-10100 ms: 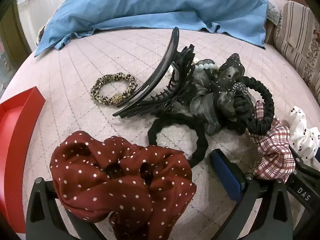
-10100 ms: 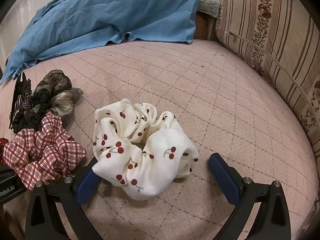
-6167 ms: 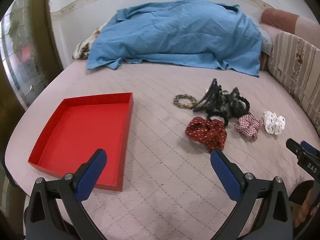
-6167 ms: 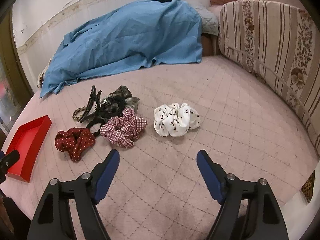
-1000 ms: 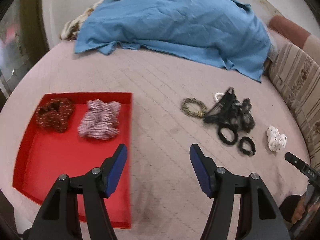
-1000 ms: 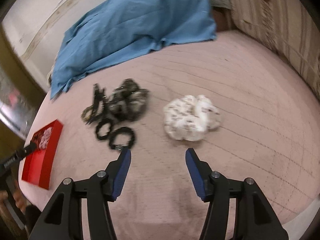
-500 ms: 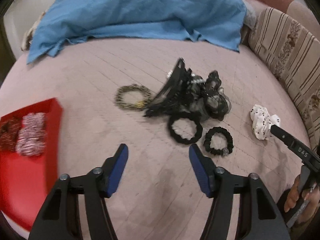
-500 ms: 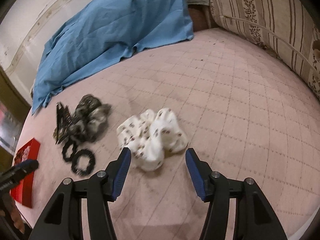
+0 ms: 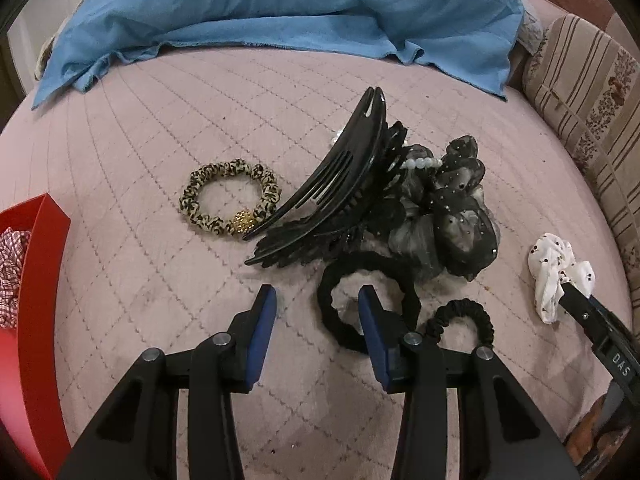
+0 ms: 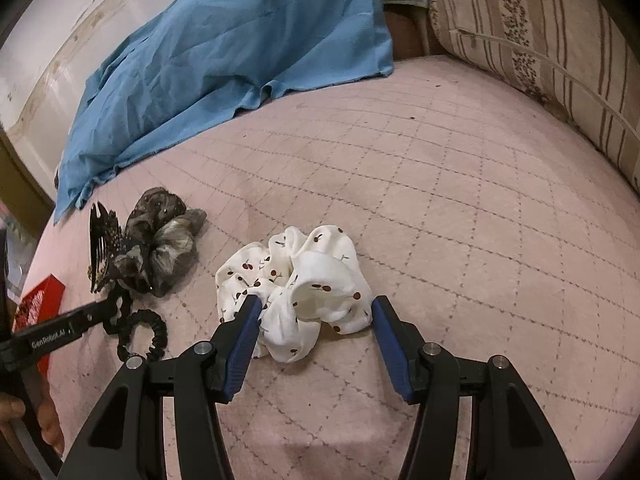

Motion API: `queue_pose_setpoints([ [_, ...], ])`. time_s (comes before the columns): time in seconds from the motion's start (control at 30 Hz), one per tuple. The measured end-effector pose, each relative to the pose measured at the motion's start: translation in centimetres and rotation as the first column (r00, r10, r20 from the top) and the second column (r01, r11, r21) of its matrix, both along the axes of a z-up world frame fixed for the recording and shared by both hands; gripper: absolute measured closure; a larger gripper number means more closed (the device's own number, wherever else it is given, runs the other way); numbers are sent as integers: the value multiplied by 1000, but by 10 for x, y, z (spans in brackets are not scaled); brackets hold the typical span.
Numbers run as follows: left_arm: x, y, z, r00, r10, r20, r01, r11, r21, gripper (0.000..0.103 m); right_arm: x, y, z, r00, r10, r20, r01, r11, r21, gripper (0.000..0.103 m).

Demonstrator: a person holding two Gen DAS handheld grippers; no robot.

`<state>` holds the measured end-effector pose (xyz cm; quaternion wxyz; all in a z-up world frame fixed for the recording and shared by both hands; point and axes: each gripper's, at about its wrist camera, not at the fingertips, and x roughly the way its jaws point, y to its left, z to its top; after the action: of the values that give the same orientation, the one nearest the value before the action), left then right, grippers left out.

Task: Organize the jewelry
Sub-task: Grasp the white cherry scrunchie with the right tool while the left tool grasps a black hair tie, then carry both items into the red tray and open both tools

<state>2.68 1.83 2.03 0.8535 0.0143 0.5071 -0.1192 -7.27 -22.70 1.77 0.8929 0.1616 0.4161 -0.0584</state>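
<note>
Leopard-print hair tie [image 9: 229, 197] with gold bead lies flat on the bed, just left of the black claw clip [image 9: 335, 184]. Clip tilted, leaning on a dark sheer scrunchie [image 9: 452, 216]; pearl beads [image 9: 420, 163] show between them. Thick black hair tie [image 9: 370, 302] flat in front of the pile, thin black hair tie [image 9: 460, 320] beside it. White cherry-print scrunchie [image 10: 296, 288] apart, to the right. Plaid scrunchie [image 9: 10, 272] in red tray [image 9: 40, 304].

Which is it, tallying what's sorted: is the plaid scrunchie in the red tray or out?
In: the plaid scrunchie lies inside the red tray.
</note>
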Motion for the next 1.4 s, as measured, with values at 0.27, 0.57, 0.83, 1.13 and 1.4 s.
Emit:
queue_pose_setpoints([
  [0.27,-3,8,12,1000,20,-8,-20,1000,-4,96,0,13,-1,999,46,-9,-46,997,-67,86],
  [0.57,-40,38,56,998,45,41,-41,995,-86,96,-7,15,7,999,29,17,-28,996,-89,90],
  [0.83,-84,84,87,988,102,112,-89,989,-117,96,-28,25,20,999,11,46,-6,995,-105,90],
  [1.13,-115,160,101,960,242,144,-220,964,-152,96,-67,37,41,997,-6,75,4,1000,17,90],
  [1.4,-122,220,92,925,360,121,-329,919,-219,96,-71,98,84,980,157,126,-157,988,-10,90],
])
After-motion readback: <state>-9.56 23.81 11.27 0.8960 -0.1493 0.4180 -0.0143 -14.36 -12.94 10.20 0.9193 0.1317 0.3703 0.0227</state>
